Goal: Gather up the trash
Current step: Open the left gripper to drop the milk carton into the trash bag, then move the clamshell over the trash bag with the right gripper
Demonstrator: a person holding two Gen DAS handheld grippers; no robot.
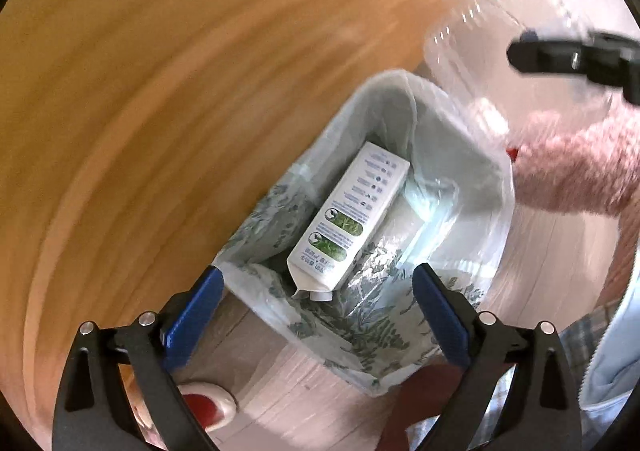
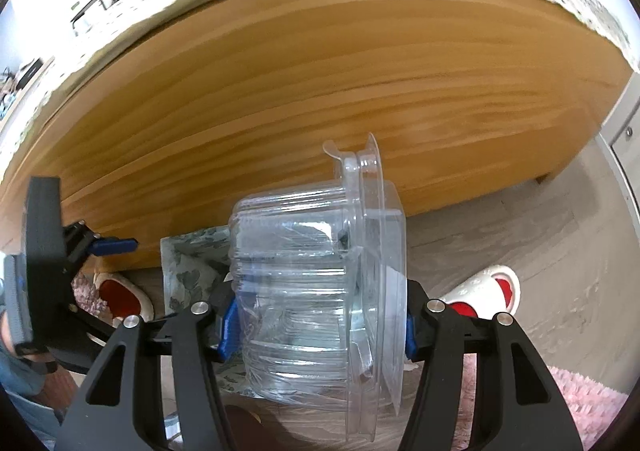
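My left gripper (image 1: 320, 309) stands open above a bin lined with a clear plastic bag (image 1: 448, 187). A white carton (image 1: 348, 219) lies inside the bin, well below the blue pads (image 1: 196, 311), untouched by them. My right gripper (image 2: 316, 327) is shut on a clear plastic clamshell container (image 2: 312, 283), which it holds on its side. In the left wrist view that container (image 1: 492, 47) hangs at the upper right, above the bin's far rim, with a black finger across it. One of the left gripper's blue fingers (image 2: 114, 246) shows at the left of the right wrist view, over the leaf-patterned bin (image 2: 188, 271).
A tall wooden panel (image 2: 320, 91) rises right behind the bin. White and red slippers (image 2: 488, 291) stand on the pale floor on both sides. A pink fuzzy sleeve (image 1: 580, 171) reaches in from the right. A pink rug (image 2: 588, 407) lies at the lower right.
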